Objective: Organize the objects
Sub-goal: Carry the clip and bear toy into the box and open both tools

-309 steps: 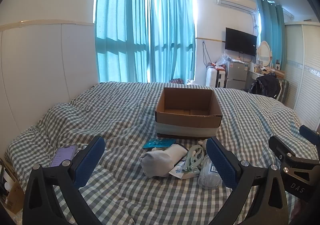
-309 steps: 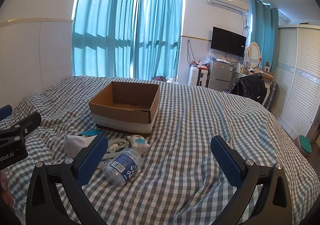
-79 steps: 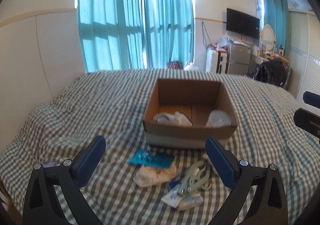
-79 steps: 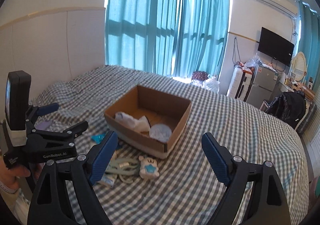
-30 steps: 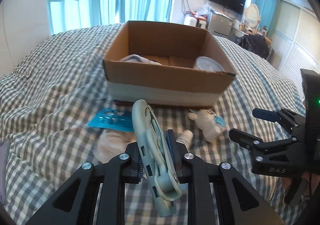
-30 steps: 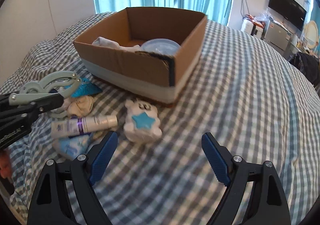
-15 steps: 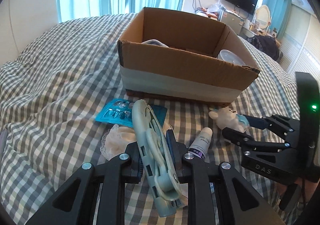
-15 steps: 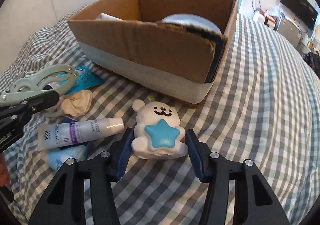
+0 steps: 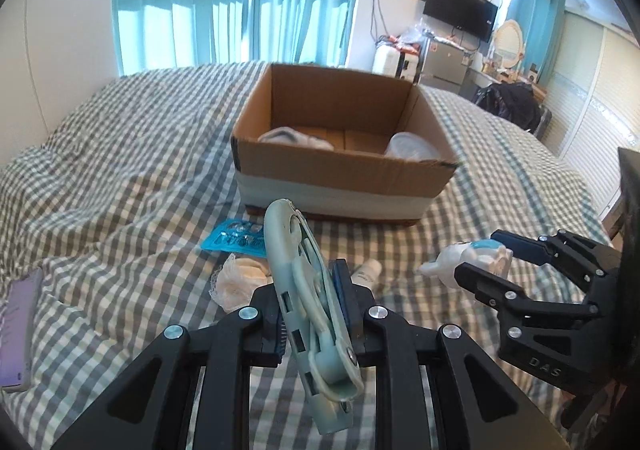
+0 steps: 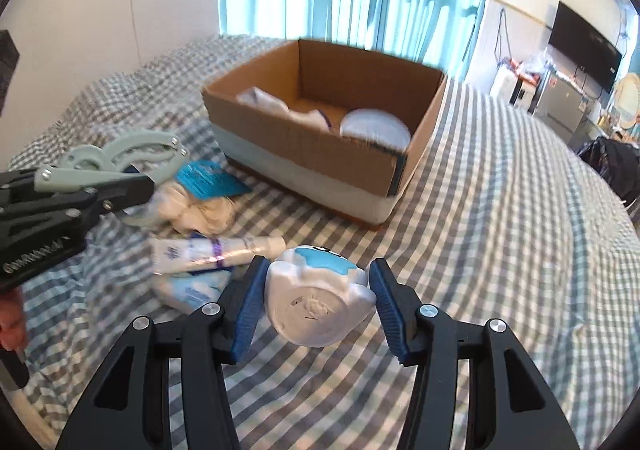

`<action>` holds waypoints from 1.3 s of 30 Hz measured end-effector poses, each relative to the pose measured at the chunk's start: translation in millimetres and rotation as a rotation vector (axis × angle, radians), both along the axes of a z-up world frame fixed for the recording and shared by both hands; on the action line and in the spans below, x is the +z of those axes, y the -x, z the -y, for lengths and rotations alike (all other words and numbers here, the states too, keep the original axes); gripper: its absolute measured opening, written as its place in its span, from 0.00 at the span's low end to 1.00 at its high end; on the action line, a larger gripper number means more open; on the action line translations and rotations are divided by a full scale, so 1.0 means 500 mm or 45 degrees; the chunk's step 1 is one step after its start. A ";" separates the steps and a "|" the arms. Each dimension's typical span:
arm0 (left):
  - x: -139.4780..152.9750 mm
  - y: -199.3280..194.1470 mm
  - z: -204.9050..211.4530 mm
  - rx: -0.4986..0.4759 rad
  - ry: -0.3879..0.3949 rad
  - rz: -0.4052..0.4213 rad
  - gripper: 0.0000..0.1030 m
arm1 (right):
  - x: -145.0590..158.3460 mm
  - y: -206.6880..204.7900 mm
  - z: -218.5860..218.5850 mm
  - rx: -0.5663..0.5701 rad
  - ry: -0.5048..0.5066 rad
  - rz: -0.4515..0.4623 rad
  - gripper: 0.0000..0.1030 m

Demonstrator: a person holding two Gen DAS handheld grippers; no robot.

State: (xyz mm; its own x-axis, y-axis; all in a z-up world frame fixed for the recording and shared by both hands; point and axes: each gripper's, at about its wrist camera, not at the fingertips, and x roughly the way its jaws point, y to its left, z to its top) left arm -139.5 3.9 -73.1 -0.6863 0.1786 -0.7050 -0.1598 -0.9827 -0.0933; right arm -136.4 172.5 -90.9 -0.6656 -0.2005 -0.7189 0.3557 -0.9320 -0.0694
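The left gripper (image 9: 308, 290) was squeezed tight on the green clip (image 9: 306, 282) — the right gripper (image 10: 318, 296) had just closed on the toy bear (image 10: 318, 300).

Bedspread (image 9: 120, 178), grey-and-white check, rumpled, covering the whole bed. Curtains (image 9: 240, 2), teal, drawn across a bright window. Television (image 9: 460, 12), black, mounted on the far wall. Round mirror (image 9: 507, 36) to its right. Small grey fridge (image 9: 444, 68) below the television. Dark bag (image 9: 508, 104) beside the bed. White slatted wardrobe doors (image 9: 592, 90) at right.
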 end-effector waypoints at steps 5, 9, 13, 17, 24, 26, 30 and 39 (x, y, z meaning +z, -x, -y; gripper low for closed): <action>0.049 -0.023 -0.008 -0.012 -0.012 -0.058 0.19 | 0.098 -0.051 0.015 0.031 0.015 -0.124 0.51; 0.091 -0.028 -0.014 -0.028 -0.013 -0.114 0.19 | 0.170 -0.076 0.033 0.062 0.018 -0.206 0.50; 0.127 -0.016 -0.014 -0.030 -0.025 -0.152 0.19 | 0.235 -0.087 0.048 0.090 0.027 -0.286 0.50; 0.163 0.009 -0.017 -0.039 -0.027 -0.190 0.19 | 0.274 -0.073 0.059 0.104 0.032 -0.333 0.50; 0.203 0.093 -0.025 -0.061 -0.030 -0.240 0.19 | 0.313 0.010 0.052 0.099 0.072 -0.390 0.50; 0.206 0.132 -0.025 -0.053 -0.047 -0.238 0.19 | 0.319 0.046 0.046 0.088 0.100 -0.398 0.50; 0.200 0.210 -0.038 -0.053 -0.042 -0.229 0.19 | 0.323 0.128 0.033 0.068 0.138 -0.401 0.50; 0.129 0.349 -0.072 -0.087 0.000 -0.187 0.19 | 0.259 0.320 0.010 0.033 0.181 -0.348 0.50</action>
